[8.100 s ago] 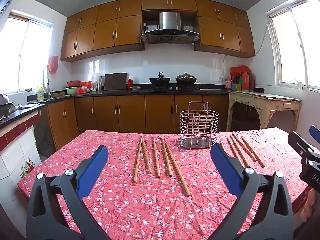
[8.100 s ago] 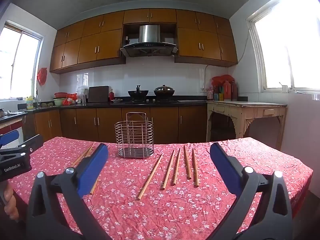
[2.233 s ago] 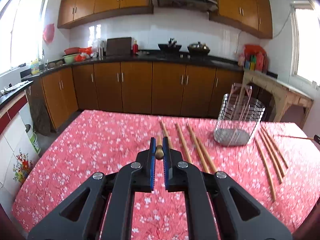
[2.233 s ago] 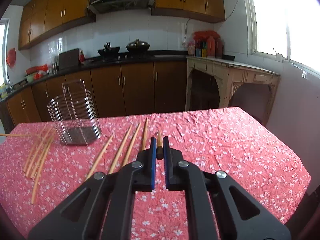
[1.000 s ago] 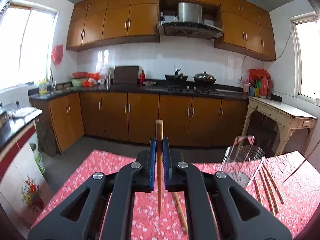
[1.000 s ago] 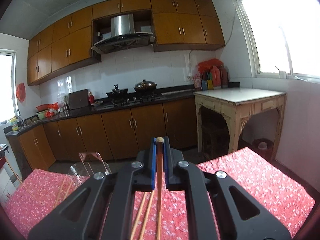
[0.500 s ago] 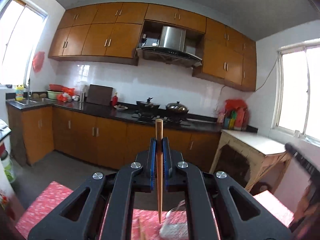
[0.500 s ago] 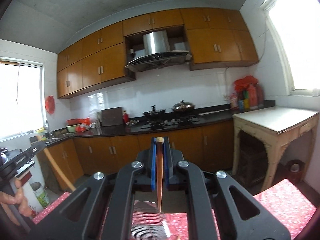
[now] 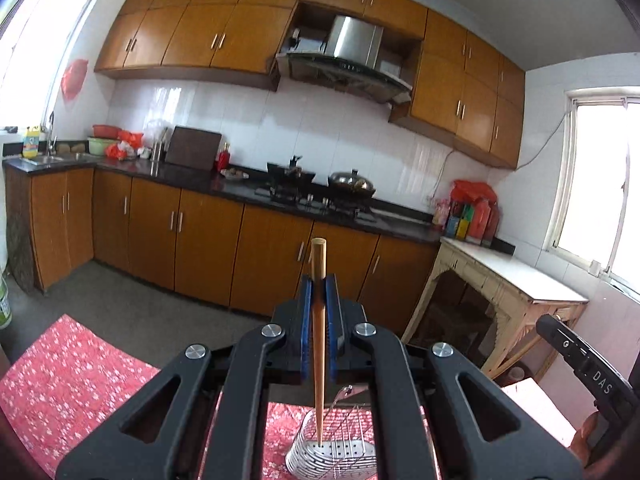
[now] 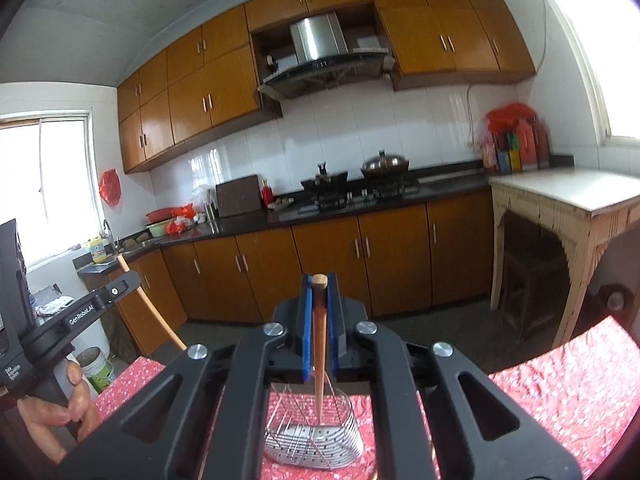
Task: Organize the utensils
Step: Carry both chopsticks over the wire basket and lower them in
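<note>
Left hand-held gripper (image 9: 319, 312): blue pads clamped on a wooden chopstick (image 9: 319, 344), held upright, thick end up, tip pointing down into the wire utensil basket (image 9: 334, 448). Can't tell if the tip touches the perforated bottom.

Right hand-held gripper (image 10: 319, 316): same setup, clenched on a second chopstick (image 10: 319, 352), thick end up, tip hanging over the same basket (image 10: 316, 436), w/ its wire loop handle just behind the tip.

Each unit shows in the other's cam: the right one at the far right edge of the left view, the left one at the far left of the right view w/ the person's hand (image 10: 60, 404) on its grip and its chopstick slanting down behind it.

Surface: basket sits on a tabletop (image 10: 560, 384) w/ red floral cloth, wrinkled.

Room: kitchen. Orange-brown wall and base cabinets (image 9: 208, 240), black counter, white tile backsplash, steel range hood (image 9: 352, 56) over a gas hob w/ a wok and a lidded pot (image 9: 352, 182). Sink, bowls and red bags at counter left. Worn cream side table (image 10: 568, 208) at right, bottles in the corner behind it. Windows both sides, grey floor.
</note>
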`<state>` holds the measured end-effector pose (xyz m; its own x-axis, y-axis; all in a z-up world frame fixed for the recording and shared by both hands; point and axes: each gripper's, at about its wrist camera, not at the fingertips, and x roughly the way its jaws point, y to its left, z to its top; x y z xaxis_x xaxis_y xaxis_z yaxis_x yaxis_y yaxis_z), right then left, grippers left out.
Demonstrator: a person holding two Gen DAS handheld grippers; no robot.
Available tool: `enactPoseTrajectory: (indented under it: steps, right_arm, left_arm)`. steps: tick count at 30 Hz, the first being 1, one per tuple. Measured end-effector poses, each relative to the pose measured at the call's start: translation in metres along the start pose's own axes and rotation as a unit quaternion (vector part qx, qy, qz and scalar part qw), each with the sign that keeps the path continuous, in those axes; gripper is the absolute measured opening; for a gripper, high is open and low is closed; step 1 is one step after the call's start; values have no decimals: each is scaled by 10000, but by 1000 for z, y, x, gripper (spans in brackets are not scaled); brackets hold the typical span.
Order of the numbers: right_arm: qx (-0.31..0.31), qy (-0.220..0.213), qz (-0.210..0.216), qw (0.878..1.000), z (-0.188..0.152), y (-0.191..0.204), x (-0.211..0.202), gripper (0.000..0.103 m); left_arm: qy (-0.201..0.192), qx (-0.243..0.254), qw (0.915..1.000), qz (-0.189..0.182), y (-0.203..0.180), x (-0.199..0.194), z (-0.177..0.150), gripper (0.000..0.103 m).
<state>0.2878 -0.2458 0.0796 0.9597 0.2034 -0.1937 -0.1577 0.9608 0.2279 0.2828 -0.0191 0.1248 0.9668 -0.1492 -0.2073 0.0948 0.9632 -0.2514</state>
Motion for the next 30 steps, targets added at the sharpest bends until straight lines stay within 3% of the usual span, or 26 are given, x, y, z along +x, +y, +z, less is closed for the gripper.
enactPoseTrajectory:
  steps: [15, 26, 29, 30]
  right_arm:
    - [641, 786, 91, 9948, -43, -29, 47, 8]
    - [899, 746, -37, 9931, -47, -48, 44, 13]
    - [944, 676, -119, 9932, -44, -53, 37, 22]
    - [951, 642, -140, 9933, -42, -55, 34, 26]
  left_arm:
    - [576, 65, 9983, -26, 2, 27, -34, 7]
    - [817, -41, 9966, 73, 14, 31, -35, 8]
    - [799, -86, 9967, 145, 18, 28, -33, 22]
    - [768, -98, 9968, 177, 20, 26, -33, 37]
